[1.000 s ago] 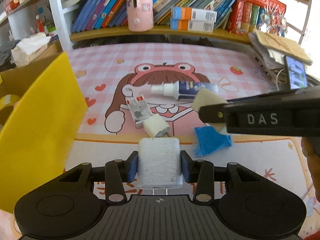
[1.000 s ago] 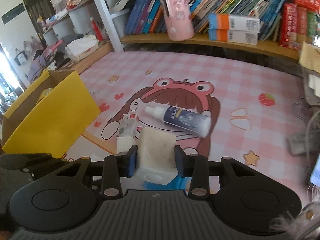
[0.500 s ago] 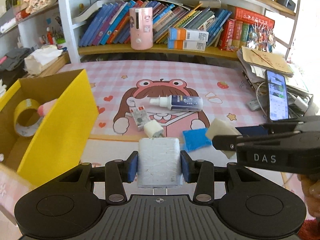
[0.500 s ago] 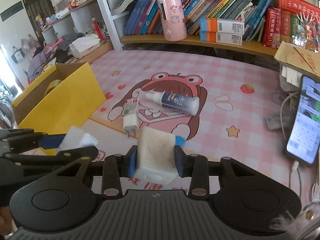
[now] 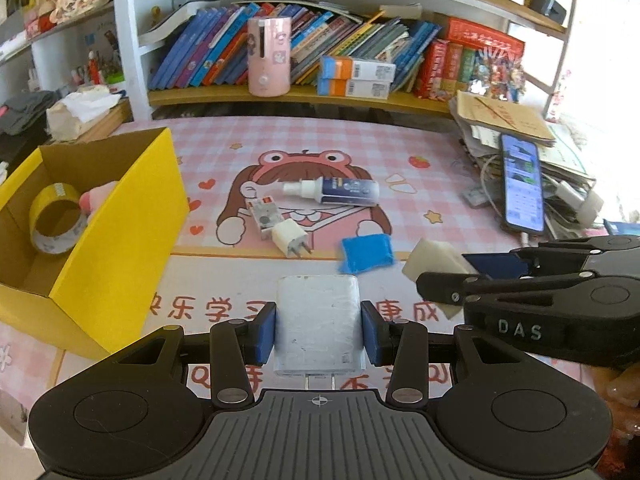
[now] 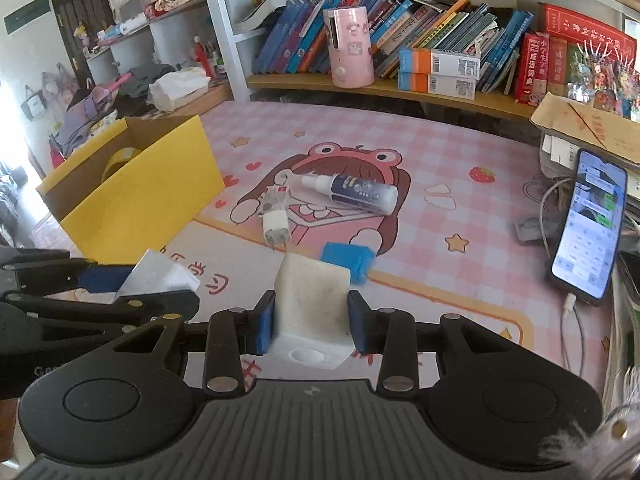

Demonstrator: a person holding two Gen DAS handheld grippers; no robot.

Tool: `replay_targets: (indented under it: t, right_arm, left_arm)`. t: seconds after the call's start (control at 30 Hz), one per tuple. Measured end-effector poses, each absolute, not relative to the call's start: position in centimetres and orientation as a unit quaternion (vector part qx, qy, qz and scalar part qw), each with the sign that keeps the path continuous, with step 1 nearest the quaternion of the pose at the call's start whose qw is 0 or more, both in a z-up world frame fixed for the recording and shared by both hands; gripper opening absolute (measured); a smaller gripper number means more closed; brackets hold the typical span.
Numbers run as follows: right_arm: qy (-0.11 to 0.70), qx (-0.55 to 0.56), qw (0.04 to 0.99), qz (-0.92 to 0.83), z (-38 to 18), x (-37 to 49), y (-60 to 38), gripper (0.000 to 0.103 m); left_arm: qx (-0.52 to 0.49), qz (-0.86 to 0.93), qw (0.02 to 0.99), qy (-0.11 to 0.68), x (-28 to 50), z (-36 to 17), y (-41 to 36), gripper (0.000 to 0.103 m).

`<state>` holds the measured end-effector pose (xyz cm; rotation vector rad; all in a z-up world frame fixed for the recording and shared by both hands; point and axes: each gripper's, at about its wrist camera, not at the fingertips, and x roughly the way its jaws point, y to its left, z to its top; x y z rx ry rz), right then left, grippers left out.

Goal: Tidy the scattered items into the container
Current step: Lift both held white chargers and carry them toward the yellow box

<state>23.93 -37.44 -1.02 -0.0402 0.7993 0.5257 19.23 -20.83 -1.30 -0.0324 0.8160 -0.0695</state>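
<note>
Left wrist view shows the left gripper [image 5: 319,326] clamped on a white charger block [image 5: 318,322], its blue pads pressed to both sides and the prongs pointing back toward the camera. The right gripper [image 6: 311,322] is likewise closed around an off-white plastic block [image 6: 310,312]. Both tools are held off the pink cartoon mat [image 5: 420,148], tilted downward, side by side and close together, over its near edge.

The yellow cardboard box [image 5: 120,216] stands at the mat's left edge, with a roll of tape [image 5: 56,218] already inside. A spray bottle [image 5: 336,191], a small plug adapter [image 5: 290,238], a little carton [image 5: 264,216] and a blue pouch [image 5: 366,254] lie around the mat's middle.

The likely trouble is crowding: both loaded grippers heading for one box opening could knock together, or clip the tall near wall and shove the light box. The charger's smooth faces could also slip if it is bumped.
</note>
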Motion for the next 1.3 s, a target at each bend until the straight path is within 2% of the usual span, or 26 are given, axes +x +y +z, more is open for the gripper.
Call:
replay_targets:
  t: [0.3,0.77,1.3]
  right_arm:
    - [0.358,-0.042,0.91,0.205,0.7,20.6,-36.7,0.035]
    - [0.359,-0.031,0.924,0.13,1.1,12.1,-31.7,0.034]
    - [0.37,-0.022,0.919,0.136,1.2,5.4,-24.0,0.034]
  left_arm:
    - [-0.01,-0.089,0.924,0.371,17.1,-0.2,-19.3,0.041]
    - [-0.012,-0.149,0.921,0.359,10.8,-0.1,-13.9,0.041]
    - [0.011,-0.153,0.922,0.355,4.2,0.3,-7.4,0.041]
